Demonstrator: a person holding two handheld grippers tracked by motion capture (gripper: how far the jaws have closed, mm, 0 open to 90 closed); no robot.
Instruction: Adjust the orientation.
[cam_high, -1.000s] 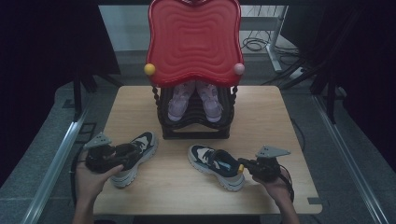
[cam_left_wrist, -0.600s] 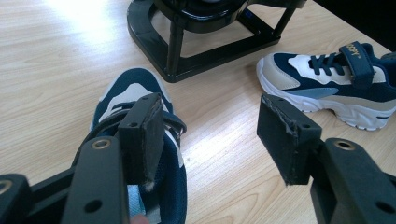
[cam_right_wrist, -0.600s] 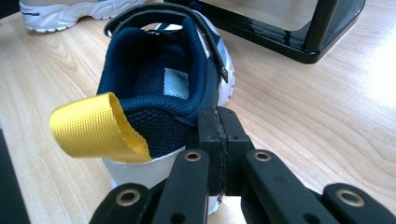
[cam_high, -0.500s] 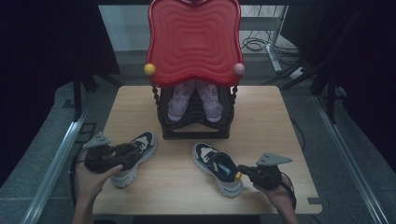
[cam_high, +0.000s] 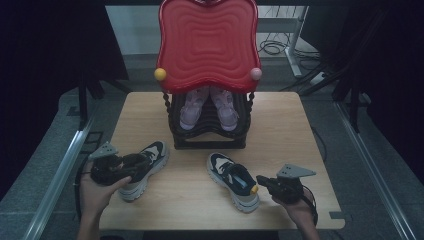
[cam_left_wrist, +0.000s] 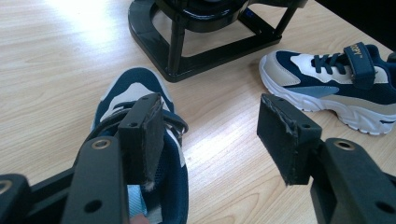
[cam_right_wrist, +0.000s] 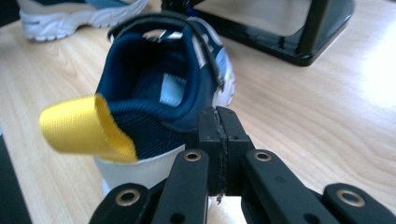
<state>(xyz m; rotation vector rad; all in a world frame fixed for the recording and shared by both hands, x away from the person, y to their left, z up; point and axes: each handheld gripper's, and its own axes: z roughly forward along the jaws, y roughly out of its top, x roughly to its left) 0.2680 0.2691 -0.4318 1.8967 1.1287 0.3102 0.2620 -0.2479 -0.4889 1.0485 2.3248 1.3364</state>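
Wooden table (cam_high: 295, 130); sneaker (cam_left_wrist: 336, 86) strap bears small lettering, seemingly unreadable.

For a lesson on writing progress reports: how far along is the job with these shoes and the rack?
Done: a pink pair already sits in the black rack. In hand: the left tongs stand open astride the left navy sneaker; the right tongs are shut at the right navy sneaker, beside its yellow loop. Left: both sneakers lie on the table, so racking them probably remains.
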